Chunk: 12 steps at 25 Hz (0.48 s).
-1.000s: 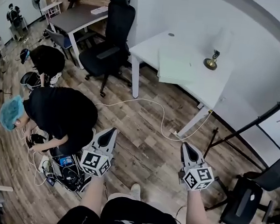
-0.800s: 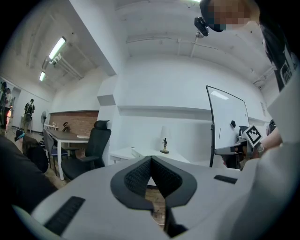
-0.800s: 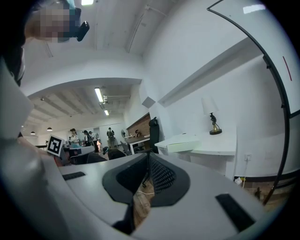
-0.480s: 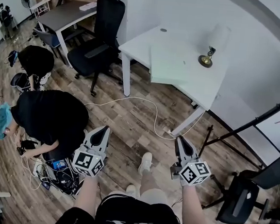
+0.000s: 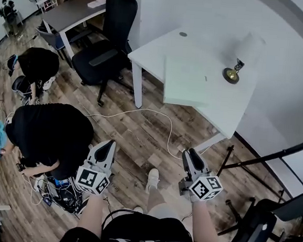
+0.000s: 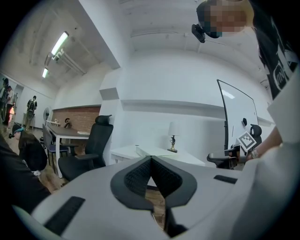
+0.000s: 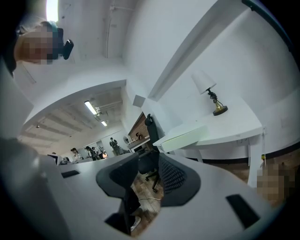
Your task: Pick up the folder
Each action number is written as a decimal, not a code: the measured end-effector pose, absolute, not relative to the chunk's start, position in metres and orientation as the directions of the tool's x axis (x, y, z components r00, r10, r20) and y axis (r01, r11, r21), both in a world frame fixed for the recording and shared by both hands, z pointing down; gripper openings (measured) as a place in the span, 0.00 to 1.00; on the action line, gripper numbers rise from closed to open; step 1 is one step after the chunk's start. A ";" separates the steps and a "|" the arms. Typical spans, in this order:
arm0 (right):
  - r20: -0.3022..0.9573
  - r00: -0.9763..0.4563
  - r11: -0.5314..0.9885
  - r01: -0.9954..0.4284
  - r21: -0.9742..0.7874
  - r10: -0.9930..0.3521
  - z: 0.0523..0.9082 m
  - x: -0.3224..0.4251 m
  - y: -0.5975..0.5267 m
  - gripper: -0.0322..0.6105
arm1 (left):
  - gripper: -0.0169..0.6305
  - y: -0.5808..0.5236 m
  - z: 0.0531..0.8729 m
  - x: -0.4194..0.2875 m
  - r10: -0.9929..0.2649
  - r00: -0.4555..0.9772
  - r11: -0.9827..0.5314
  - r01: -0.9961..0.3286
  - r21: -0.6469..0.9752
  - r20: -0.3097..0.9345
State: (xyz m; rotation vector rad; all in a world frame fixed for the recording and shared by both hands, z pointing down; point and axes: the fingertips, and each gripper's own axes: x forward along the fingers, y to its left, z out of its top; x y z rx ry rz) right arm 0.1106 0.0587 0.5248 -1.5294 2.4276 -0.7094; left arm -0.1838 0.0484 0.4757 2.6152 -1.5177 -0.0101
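Change noted: across the head view frames the white table has drawn nearer, and a shoe is now planted forward between the tools. The jaws of the right tool, pressed together a second ago, are now opening to a narrow gap with nothing between them. The left tool is seen with its pads meeting at the tips, empty.

Reading: the approach is under way and the right tool is probably being readied for the grasp; no contact has been made.

The folder, pale green, lies flat on the table in the upper middle of the frame, at the near edge, well apart from both tools.

Surroundings: a brass lamp stands just right of the folder. A white cable loops across the floor between the tools and the table; a trip hazard is judged. A black office chair stands left of the table, a black stand at right. A crouched person is at lower left, clear of the path.
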 end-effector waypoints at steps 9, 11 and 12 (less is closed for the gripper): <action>0.125 -0.475 0.328 -0.752 -0.572 -0.871 0.545 0.118 -0.033 0.29 | 0.05 -0.037 0.480 -0.164 -0.876 0.475 -0.463 -0.877 0.127 0.087; 0.130 -0.479 0.321 -0.741 -0.590 -0.868 0.549 0.119 -0.050 0.30 | 0.05 -0.053 0.483 -0.160 -0.880 0.467 -0.454 -0.880 0.139 0.089; 0.134 -0.484 0.319 -0.736 -0.597 -0.865 0.552 0.119 -0.057 0.30 | 0.05 -0.061 0.486 -0.158 -0.881 0.465 -0.451 -0.881 0.142 0.090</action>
